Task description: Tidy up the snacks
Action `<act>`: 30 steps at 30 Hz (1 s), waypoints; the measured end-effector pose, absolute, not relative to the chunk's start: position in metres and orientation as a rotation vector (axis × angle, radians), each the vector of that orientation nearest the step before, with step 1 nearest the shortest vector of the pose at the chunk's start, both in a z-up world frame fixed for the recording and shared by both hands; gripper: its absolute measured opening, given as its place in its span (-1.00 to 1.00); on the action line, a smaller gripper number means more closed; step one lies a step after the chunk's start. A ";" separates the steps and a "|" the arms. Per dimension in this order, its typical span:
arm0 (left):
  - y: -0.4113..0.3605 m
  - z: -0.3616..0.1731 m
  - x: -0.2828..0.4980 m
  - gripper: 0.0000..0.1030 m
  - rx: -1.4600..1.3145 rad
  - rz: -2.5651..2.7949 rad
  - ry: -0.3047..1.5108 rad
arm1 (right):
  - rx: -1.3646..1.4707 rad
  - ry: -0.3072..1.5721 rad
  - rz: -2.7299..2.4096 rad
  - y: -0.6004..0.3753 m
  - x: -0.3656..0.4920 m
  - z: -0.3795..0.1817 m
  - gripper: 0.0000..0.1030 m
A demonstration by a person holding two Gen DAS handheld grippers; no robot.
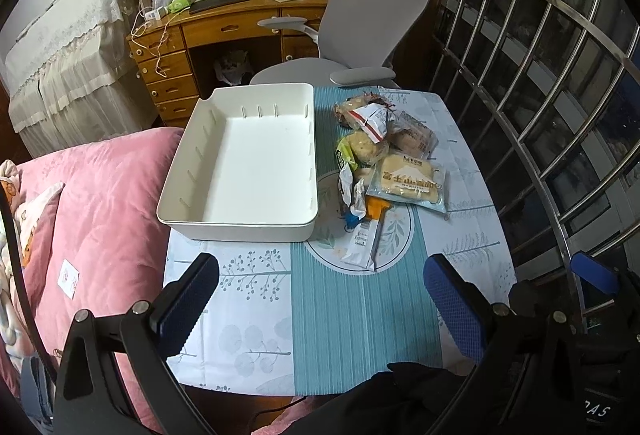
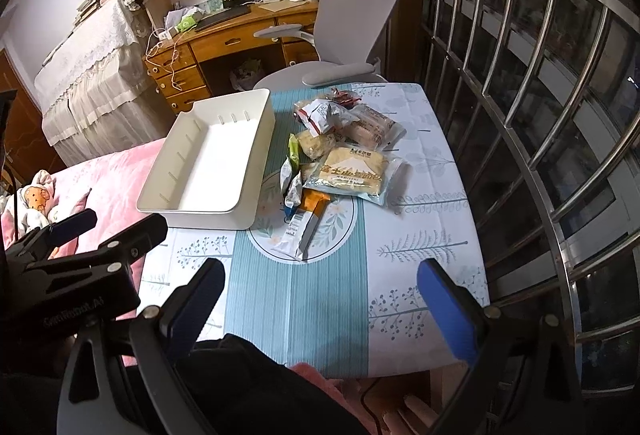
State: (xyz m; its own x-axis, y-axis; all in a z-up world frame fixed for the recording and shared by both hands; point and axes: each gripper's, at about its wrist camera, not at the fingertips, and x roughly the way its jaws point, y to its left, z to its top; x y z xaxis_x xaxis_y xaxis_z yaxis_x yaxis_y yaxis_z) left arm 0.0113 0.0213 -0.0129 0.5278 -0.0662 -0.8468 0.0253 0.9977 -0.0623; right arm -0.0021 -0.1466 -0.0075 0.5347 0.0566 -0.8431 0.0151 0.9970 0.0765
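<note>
Both hand-held grippers, left (image 1: 320,299) and right (image 2: 320,299), spread wide and empty over the bench (image 1: 332,315); snack pile (image 1: 388,155) sits beside the empty white bin (image 1: 248,159); I'd pinch the nearest stick pack (image 1: 366,241) at mid-length.

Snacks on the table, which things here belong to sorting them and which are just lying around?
For the job:
white bin, nothing in it
snack pile beside it
long bar packet nearest the grippers

Just around:
grey chair
wooden desk
pink blanket
window bars
</note>
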 end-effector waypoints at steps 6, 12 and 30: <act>0.035 -0.020 0.016 0.98 -0.051 -0.091 1.034 | 0.092 1.018 0.015 -0.137 -0.002 -0.011 0.89; 0.045 -0.030 0.023 0.97 -0.045 -0.138 1.060 | 0.138 1.040 -0.015 -0.128 -0.003 -0.019 0.89; 0.018 -0.052 0.056 0.98 0.062 -0.166 1.159 | 0.279 1.074 -0.073 -0.153 0.011 -0.030 0.89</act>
State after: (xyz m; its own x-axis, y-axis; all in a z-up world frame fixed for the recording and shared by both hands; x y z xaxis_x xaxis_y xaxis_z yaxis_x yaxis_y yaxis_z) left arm 0.0562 0.0184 -0.0516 0.3895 -0.0980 -0.9158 0.1625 0.9860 -0.0364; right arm 0.0111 -0.1530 -0.0299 0.4777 0.0761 -0.8752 0.1940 0.9625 0.1896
